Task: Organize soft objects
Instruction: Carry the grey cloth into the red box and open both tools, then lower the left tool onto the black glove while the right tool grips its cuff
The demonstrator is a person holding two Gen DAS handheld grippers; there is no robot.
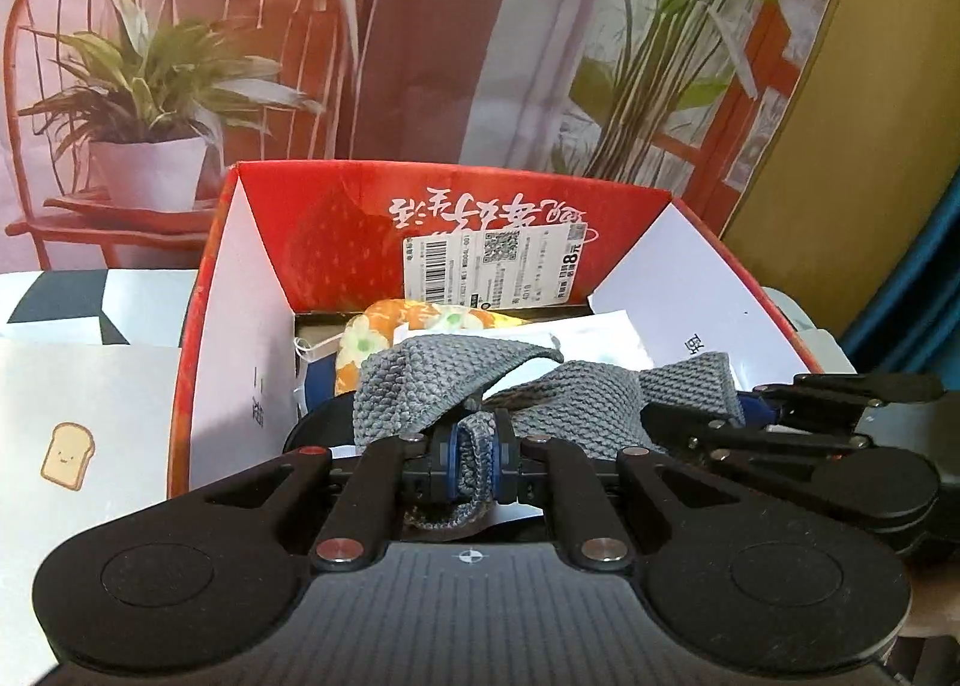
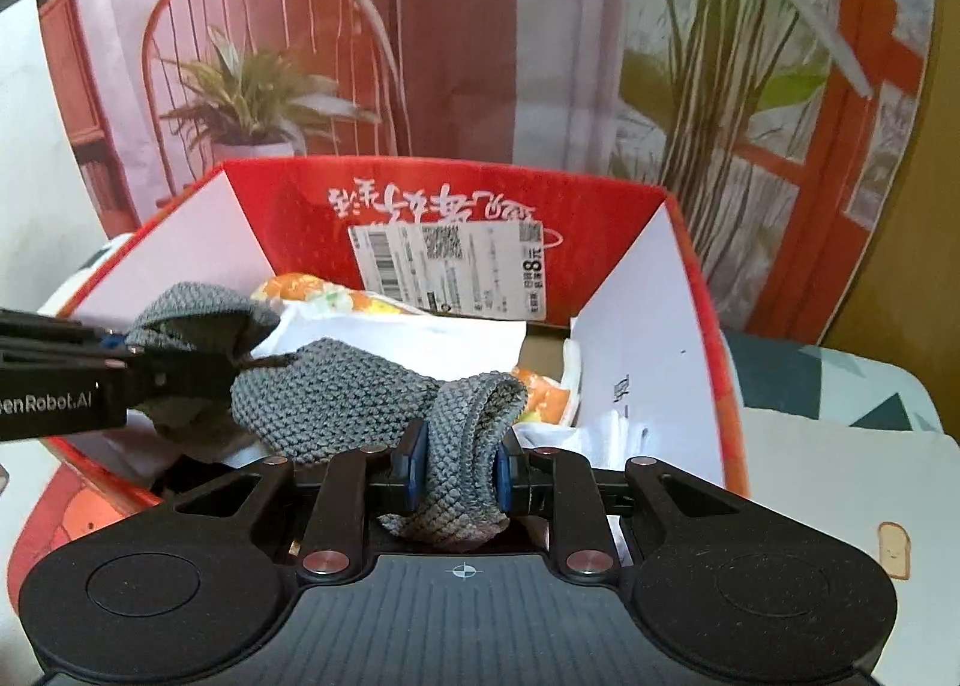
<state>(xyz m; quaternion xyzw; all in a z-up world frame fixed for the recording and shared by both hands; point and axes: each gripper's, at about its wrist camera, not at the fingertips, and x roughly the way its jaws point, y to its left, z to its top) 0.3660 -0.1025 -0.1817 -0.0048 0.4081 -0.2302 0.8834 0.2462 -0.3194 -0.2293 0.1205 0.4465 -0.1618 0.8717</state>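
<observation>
I have the grey knitted cloth pinched at one end by my left gripper and at the other by my right gripper, stretched just over the red box that already holds a flowered cloth, so lowering and letting go remain.

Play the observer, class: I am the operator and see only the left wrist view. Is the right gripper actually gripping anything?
Observer: Yes. The right gripper is shut on a bunched fold of the gray knitted cloth.
Operator: Does that cloth reach my left gripper in one piece?
Observer: Yes, in the right wrist view it runs unbroken to the left gripper, above the open red cardboard box.
Operator: What lies under its right end?
Observer: Orange floral fabric, beside the box's white right flap.
</observation>
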